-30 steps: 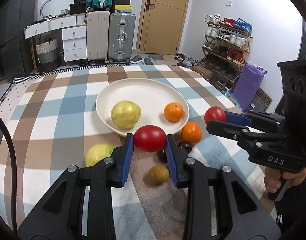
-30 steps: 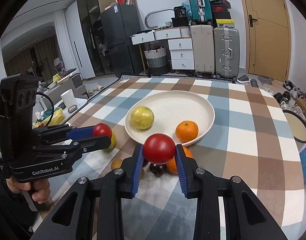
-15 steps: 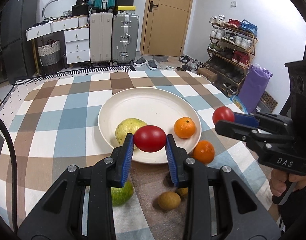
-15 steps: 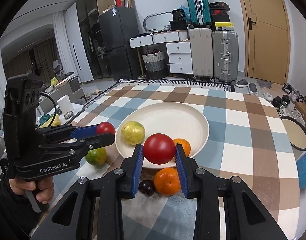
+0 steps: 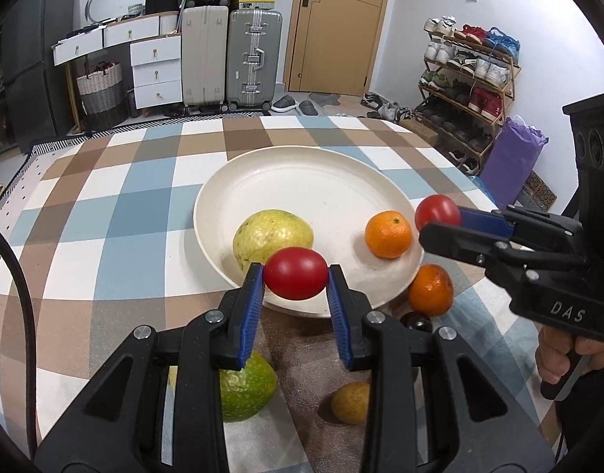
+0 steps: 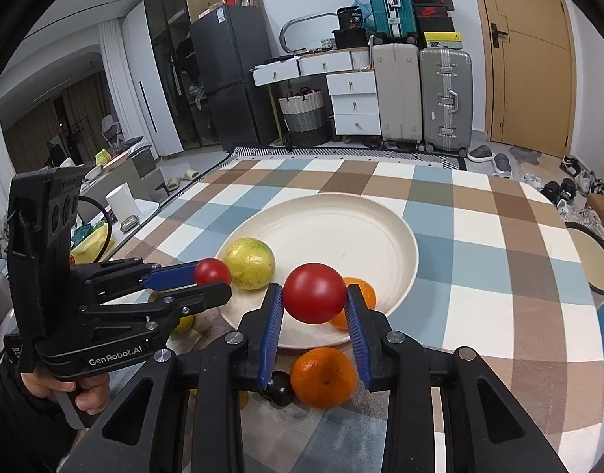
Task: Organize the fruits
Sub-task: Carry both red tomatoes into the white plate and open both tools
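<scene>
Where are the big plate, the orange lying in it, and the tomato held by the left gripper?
plate point(image 5: 302, 165): left wrist view, bare far inner surface.
orange point(image 5: 388, 233): left wrist view, middle of its peel.
tomato point(image 5: 295, 272): left wrist view, centre, between the blue pads.

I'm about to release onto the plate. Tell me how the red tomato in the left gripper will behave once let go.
The round, glossy red tomato will likely roll; the shallow cream plate has only a low rim. Its smooth skin probably slips in the blue-padded fingers. Likely soft, so release it low.
</scene>
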